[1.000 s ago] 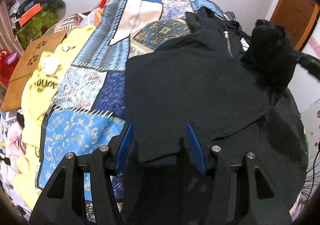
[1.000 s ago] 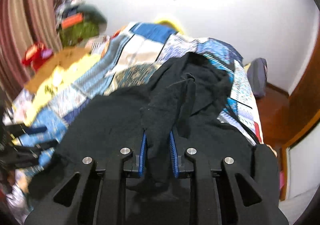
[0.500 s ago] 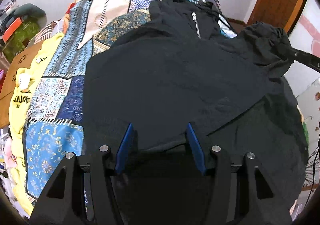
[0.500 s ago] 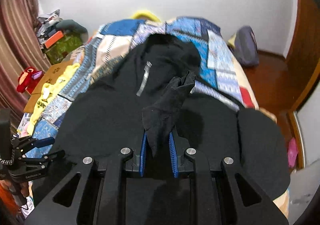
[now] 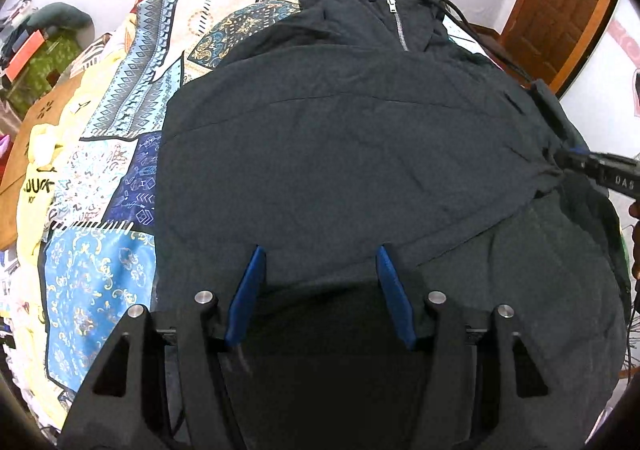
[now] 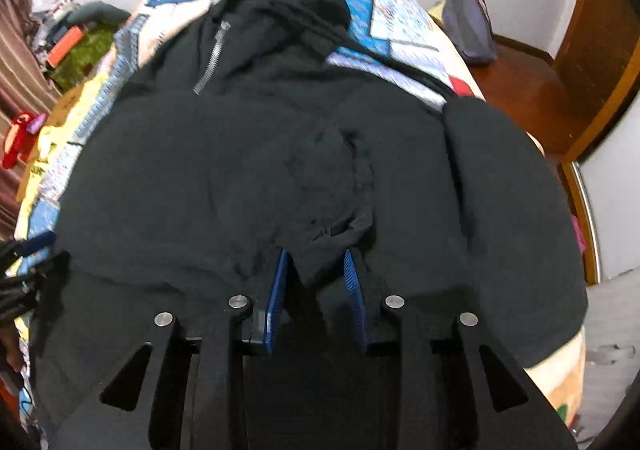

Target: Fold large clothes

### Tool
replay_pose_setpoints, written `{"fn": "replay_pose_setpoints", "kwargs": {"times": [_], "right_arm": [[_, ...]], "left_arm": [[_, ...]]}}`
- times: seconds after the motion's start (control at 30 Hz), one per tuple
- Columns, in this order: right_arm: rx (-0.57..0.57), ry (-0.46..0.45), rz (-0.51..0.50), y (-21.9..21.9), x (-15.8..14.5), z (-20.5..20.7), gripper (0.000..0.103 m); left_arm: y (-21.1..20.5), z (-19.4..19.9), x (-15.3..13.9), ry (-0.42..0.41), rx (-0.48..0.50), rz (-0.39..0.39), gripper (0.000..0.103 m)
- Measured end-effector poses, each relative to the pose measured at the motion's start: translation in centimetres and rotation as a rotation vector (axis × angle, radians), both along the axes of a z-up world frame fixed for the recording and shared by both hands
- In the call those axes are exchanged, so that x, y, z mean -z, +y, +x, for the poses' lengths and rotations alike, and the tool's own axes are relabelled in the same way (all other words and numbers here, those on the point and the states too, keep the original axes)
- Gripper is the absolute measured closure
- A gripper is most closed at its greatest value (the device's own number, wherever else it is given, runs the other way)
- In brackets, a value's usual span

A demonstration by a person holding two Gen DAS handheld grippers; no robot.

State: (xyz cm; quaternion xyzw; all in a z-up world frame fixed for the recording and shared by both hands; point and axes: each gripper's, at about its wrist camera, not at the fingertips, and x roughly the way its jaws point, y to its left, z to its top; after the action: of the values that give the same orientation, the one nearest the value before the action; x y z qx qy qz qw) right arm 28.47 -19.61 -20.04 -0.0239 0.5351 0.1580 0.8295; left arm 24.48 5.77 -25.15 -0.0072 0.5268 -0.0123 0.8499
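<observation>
My left gripper (image 5: 320, 262) hovers wide apart over black jacket (image 5: 340, 138), spread flat on patchwork bedspread (image 5: 100, 282). Only left view shows yellow garment (image 5: 36, 186) along bed edge. My right gripper (image 6: 316, 270) clamped on bunched jacket fabric, likely a sleeve end; right view blurred. Only right view shows grey bag (image 6: 470, 24) on floor.

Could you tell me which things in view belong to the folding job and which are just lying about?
Job:
- black zip jacket
- left tongs, open above its hem
- right tongs, around a bunched fold of it

Lying about:
- patchwork quilt underneath
- yellow garment
- red toy
- grey pouch
</observation>
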Motion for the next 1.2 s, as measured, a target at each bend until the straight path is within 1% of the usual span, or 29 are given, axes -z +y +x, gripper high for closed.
{"fn": "replay_pose_setpoints", "kwargs": {"times": [0.17,0.2,0.27,0.33,0.37,0.4,0.43,0.47,0.5,0.57,0.67,0.8,0.83,0.9,1.03,1.1,1.2], "right_arm": [[0.005,0.017,-0.003,-2.3,-1.1,-1.3,0.076],[0.012,0.007,0.004,-3.0,-1.6,-1.6,0.076],[0.033,-0.012,0.021,-4.3,-2.6,-2.1,0.072],[0.071,-0.038,0.042,-5.8,-3.9,-2.6,0.057],[0.099,-0.059,0.057,-6.8,-4.6,-2.9,0.053],[0.130,-0.082,0.073,-7.9,-5.4,-3.2,0.046],[0.153,-0.096,0.084,-8.7,-5.8,-3.4,0.044],[0.191,-0.113,0.102,-10.1,-6.4,-3.7,0.041],[0.225,-0.122,0.120,-11.4,-6.8,-4.0,0.039],[0.279,-0.123,0.152,-13.2,-7.1,-4.1,0.039],[0.367,-0.094,0.183,-16.9,-6.2,-4.1,0.039],[0.483,-0.005,0.239,-20.5,-2.9,-3.6,0.039],[0.499,0.012,0.247,-20.7,-2.3,-3.6,0.039],[0.547,0.064,0.280,-22.0,0.1,-3.3,0.039],[0.615,0.129,0.317,-23.1,3.0,-2.5,0.039],[0.643,0.152,0.341,-23.5,4.3,-2.0,0.039],[0.668,0.156,0.365,-24.1,5.1,-1.8,0.039]], "left_arm": [[-0.2,-0.2,-0.7,-0.001,0.003,-0.007,0.045],[-0.4,-0.3,-1.2,-0.013,0.008,-0.003,0.045],[-0.9,-0.4,-2.3,-0.045,0.014,0.007,0.045],[-1.3,-0.6,-3.7,-0.079,0.017,0.007,0.045],[-1.4,-0.6,-4.3,-0.094,0.018,0.005,0.045],[-1.5,-0.6,-5.0,-0.111,0.018,0.003,0.044],[-1.8,-0.6,-5.9,-0.135,0.019,-0.001,0.044],[-2.0,-0.7,-6.6,-0.155,0.019,-0.004,0.041],[-2.1,-0.7,-7.3,-0.174,0.019,-0.006,0.037],[-2.5,-0.7,-8.3,-0.207,0.021,-0.013,0.035],[-3.1,-0.4,-9.4,-0.235,0.026,-0.032,0.033],[-3.8,0.1,-9.7,-0.242,0.032,-0.066,0.031],[-4.0,0.3,-9.6,-0.240,0.034,-0.066,0.031],[-4.5,0.5,-9.2,-0.231,0.040,-0.057,0.031],[-5.1,1.0,-7.6,-0.192,0.044,-0.039,0.031],[-4.9,1.2,-7.0,-0.179,0.042,-0.043,0.031],[-4.5,1.4,-6.2,-0.165,0.028,-0.044,0.031]]}}
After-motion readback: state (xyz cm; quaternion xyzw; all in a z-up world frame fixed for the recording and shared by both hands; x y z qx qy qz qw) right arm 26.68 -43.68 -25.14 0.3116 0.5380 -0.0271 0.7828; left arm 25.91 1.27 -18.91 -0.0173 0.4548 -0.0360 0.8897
